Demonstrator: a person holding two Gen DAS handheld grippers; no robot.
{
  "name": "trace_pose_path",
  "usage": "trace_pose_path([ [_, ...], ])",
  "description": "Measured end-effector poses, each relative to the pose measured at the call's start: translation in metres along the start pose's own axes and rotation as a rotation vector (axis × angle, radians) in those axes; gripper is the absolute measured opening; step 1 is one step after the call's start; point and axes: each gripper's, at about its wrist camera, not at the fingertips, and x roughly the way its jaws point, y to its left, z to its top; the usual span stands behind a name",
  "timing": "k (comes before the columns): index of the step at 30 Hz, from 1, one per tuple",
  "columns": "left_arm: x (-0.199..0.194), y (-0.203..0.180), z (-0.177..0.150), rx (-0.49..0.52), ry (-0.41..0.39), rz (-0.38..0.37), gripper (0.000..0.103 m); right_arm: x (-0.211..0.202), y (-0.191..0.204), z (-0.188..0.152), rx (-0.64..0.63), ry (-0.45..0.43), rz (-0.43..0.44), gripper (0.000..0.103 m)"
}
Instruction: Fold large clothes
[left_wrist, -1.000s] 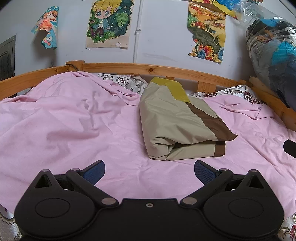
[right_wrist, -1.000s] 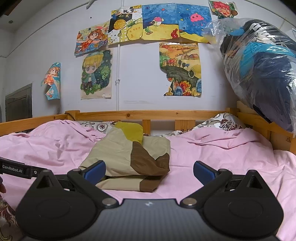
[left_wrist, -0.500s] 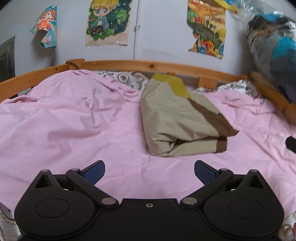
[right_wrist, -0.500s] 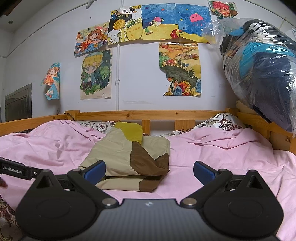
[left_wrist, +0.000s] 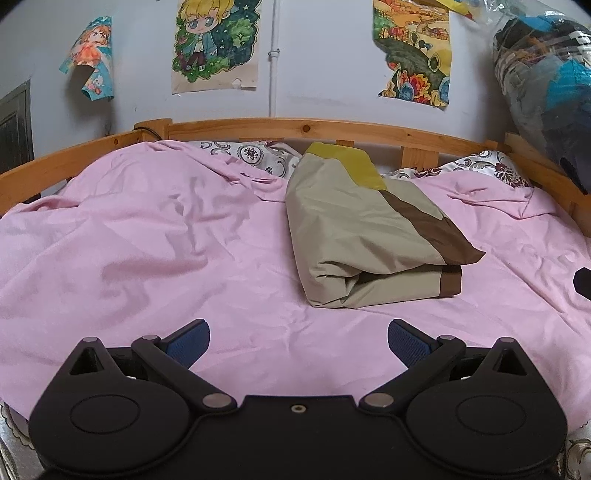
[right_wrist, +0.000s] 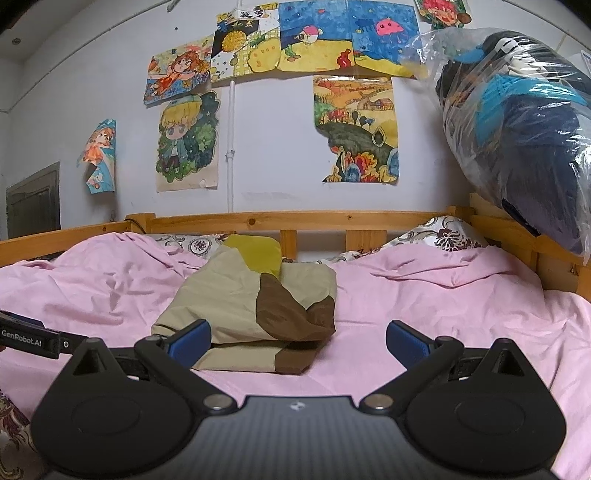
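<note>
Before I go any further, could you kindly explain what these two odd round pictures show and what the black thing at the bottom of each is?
Each picture comes from a fisheye camera mounted on a hand-held gripper, looking forward along its two blue-padded jaws. A person holds one gripper in each hand. The black shape at the bottom is the gripper itself: the left gripper in one view, the right gripper in the other. Both stand open and hold nothing. Ahead lies a bed with a pink sheet and a wooden frame. On the sheet rests a folded garment in beige, brown and yellow. Drawings hang on the wall, and a plastic bag of clothes sits at the right.
</note>
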Motion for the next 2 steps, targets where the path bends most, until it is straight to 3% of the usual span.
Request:
trace_pose_path([
  [2, 0.0005, -0.0015, -0.0001, 0.005, 0.006, 0.003, 0.102, 0.0009, -0.0005, -0.0006, 0.004, 0.008, -0.005, 0.103],
])
